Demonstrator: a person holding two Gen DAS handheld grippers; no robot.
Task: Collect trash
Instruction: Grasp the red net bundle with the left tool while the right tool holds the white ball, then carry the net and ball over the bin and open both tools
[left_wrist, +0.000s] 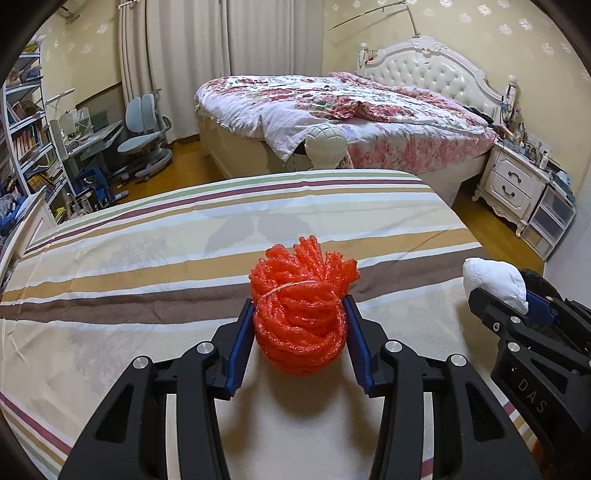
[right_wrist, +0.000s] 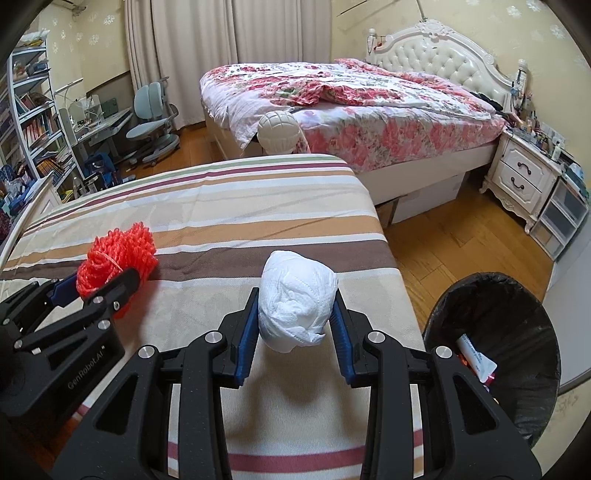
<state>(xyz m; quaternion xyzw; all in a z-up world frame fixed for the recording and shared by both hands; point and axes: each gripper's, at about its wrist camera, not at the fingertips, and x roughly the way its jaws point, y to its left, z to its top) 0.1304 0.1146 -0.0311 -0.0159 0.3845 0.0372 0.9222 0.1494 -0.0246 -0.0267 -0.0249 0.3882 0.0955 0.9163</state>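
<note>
This is a lived-in bedroom in a home. A double bed (left_wrist: 354, 110) with a tufted white headboard (left_wrist: 424, 70) and a floral quilt fills the far side, a 2-drawer nightstand (left_wrist: 513, 184) beside it. Long curtains (left_wrist: 207, 55), a bookshelf (left_wrist: 26, 140), a desk (left_wrist: 92, 136) with a swivel chair (left_wrist: 144, 136), and wooden flooring (right_wrist: 461, 243) complete it.

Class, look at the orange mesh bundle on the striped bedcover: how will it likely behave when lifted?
The orange mesh bundle looks like soft foam netting, so probably light and squashy. The left claw pads press its sides, so it may deform. A thin string ties it, so it should hold together.
</note>
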